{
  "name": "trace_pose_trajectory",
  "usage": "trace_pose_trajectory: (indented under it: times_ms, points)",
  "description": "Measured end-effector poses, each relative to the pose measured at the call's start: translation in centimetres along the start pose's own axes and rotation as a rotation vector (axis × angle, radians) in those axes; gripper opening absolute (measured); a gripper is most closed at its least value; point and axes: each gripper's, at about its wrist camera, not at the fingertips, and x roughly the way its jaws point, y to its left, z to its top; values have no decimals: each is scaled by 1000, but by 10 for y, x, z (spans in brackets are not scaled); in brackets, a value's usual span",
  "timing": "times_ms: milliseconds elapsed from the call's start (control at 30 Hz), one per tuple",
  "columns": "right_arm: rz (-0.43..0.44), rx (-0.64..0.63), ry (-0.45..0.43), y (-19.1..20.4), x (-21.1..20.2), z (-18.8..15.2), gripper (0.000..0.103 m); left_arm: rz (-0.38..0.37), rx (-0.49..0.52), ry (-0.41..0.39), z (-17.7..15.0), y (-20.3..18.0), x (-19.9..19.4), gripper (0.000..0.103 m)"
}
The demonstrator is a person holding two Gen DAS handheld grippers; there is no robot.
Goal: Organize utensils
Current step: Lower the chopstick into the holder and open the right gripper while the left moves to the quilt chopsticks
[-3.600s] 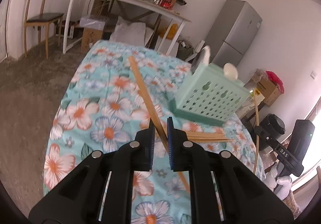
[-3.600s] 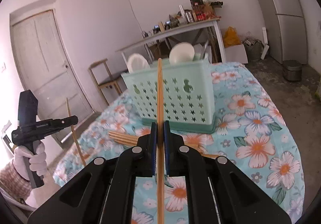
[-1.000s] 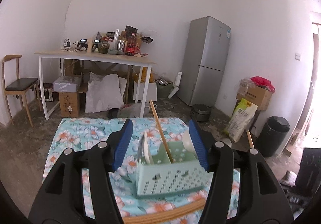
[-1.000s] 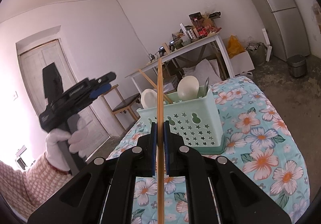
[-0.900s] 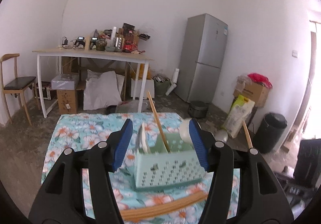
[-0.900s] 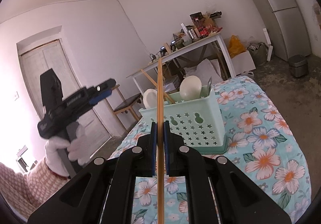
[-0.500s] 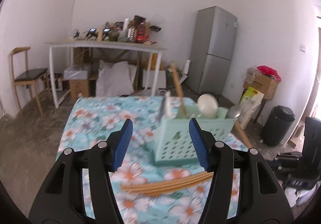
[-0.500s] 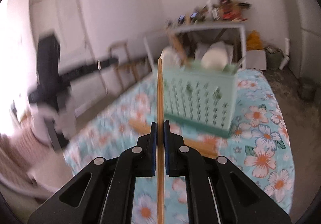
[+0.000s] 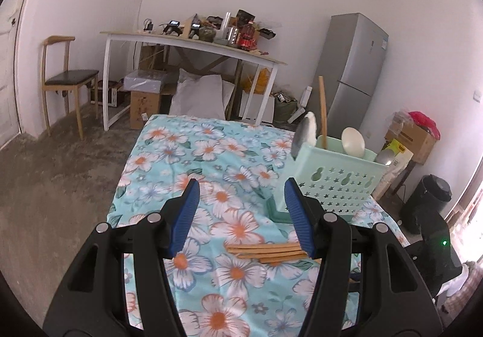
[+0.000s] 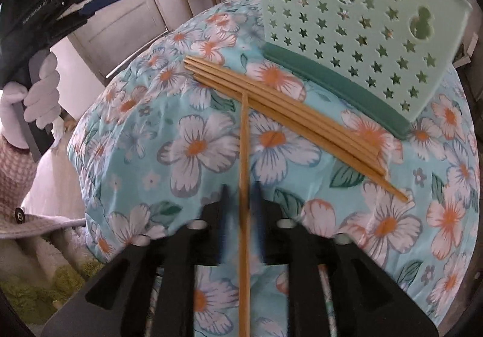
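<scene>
Right black gripper (image 10: 241, 201) jaws have just been opening, with one thin wooden chopstick (image 10: 244, 186) loose between them. Left black gripper (image 9: 241, 216) is held wide, with nothing inside. More wooden chopsticks (image 10: 286, 113) are piled beside the mint-green plastic basket (image 10: 347, 20) on the flowered blue tablecloth (image 10: 193, 149).

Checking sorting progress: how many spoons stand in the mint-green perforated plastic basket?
3: white spoon at its left end, cream spoon in the middle, metal spoon at the right end; more may be hidden.
</scene>
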Motion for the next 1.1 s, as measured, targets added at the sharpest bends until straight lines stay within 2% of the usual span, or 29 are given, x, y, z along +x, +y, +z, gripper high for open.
trace_pose_trajectory:
  times_ms: [33, 367, 500, 533, 633, 833, 1100]
  points:
    - [1, -1, -5, 2, 0, 3, 29, -1, -8, 2, -1, 3, 1, 55]
    - [-33, 25, -1, 2, 28, 42, 28, -10, -33, 12, -9, 11, -1, 55]
    - [-54, 20, 9, 4, 36, 51, 16, -7, -43, 12, -10, 14, -3, 55]
    - [-57, 20, 5, 4, 36, 52, 9, -7, -45, 12, -11, 15, -4, 55]
    - [-64, 31, -22, 4, 28, 56, 7, -5, -48, 16, -13, 15, -3, 55]
    - [-60, 72, -177, 1, -33, 64, 6, 5, -60, 54, -24, 19, 7, 55]
    - [-27, 133, -495, -10, -137, 92, 6, 2, -81, 88, -35, 21, 16, 55]
